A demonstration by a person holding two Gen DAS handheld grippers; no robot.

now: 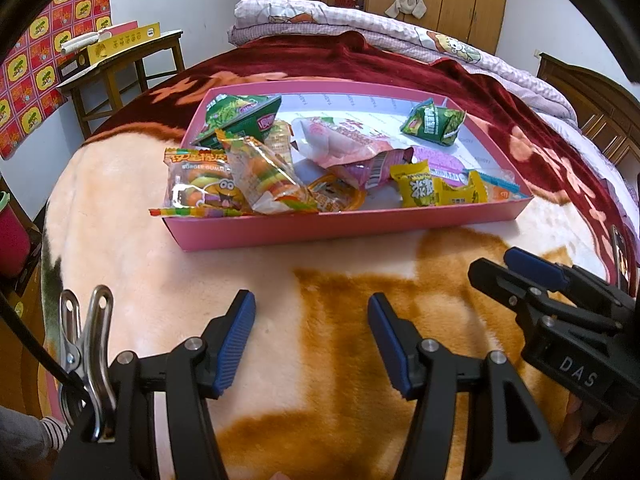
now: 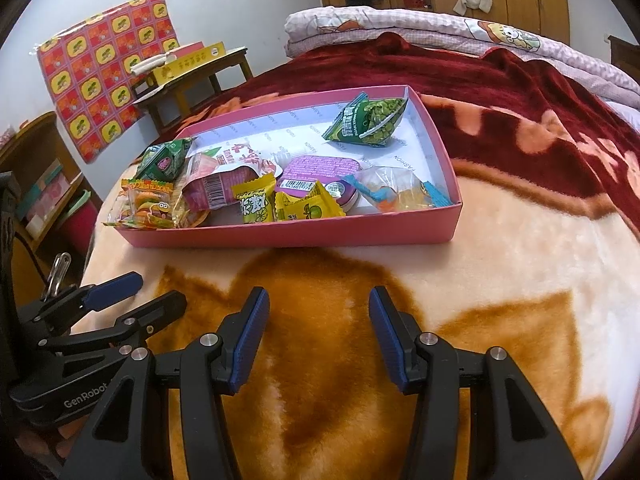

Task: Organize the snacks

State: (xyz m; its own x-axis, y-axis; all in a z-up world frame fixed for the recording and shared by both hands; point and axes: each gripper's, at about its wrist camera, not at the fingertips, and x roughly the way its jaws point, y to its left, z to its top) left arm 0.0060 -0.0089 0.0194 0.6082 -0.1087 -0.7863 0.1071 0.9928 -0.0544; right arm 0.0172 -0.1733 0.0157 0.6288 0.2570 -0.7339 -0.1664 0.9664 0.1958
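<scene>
both the left gripper (image 1: 312, 344) and right gripper (image 2: 318, 340) hover over the plush blanket (image 2: 500, 280) on the bed, jaws parted about halfway with nothing between them. just beyond them sits a shallow pink box (image 2: 280, 236) full of snacks: burger gummies (image 2: 148, 204) at its left end, yellow candies (image 2: 256, 204) near the front wall, a purple tub (image 2: 320, 170), and a green pea packet (image 2: 370, 122) at the far right.

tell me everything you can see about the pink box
The pink box is a shallow, open-topped rectangular tray, seemingly cardboard, with low pink walls and a white printed lining. It sits flat on the plush blanket, ahead of both grippers, which don't touch it. Wrapped snacks lie inside, crowded toward its left end.
</scene>
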